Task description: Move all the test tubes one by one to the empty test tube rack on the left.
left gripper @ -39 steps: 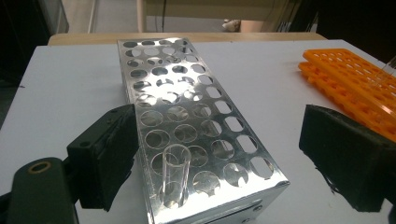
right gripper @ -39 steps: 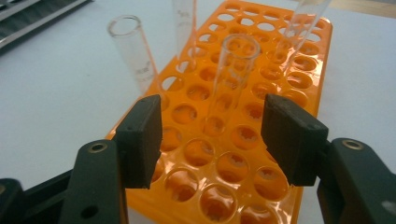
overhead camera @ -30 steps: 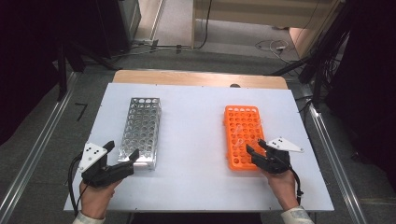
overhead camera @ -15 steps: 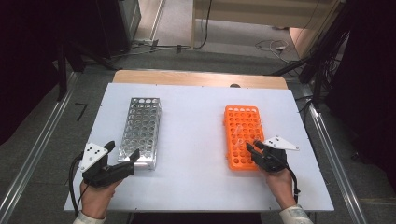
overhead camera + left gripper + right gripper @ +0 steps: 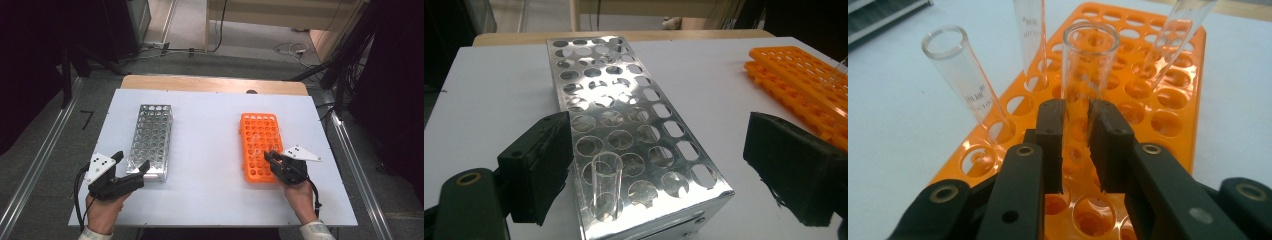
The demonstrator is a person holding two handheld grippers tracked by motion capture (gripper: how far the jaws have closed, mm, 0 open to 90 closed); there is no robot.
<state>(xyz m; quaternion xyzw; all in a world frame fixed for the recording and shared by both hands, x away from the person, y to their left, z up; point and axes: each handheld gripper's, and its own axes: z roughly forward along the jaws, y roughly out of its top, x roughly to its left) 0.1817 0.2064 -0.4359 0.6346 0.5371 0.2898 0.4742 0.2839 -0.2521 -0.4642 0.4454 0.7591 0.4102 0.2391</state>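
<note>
The right gripper (image 5: 1077, 117) had just been closing, and its black jaws were clamped on a clear glass tube (image 5: 1087, 65) that stood upright in the orange rack (image 5: 1168, 95), at the near end of that rack on the right side of the white counter (image 5: 210, 150). Three more tubes (image 5: 965, 85) rose from holes around it, two of them leaning. From the high view, the right gripper (image 5: 270, 159) lay over the rack's near right corner, though the tubes there were too faint to count.

The left gripper (image 5: 659, 165) stood with its jaws wide apart, one on each side of the near end of the silver metal rack (image 5: 624, 100), gripping nothing. A single empty tube (image 5: 605, 185) stood in that rack's front row, just beside the left-hand jaw; whether it touched the pad I could not tell.
</note>
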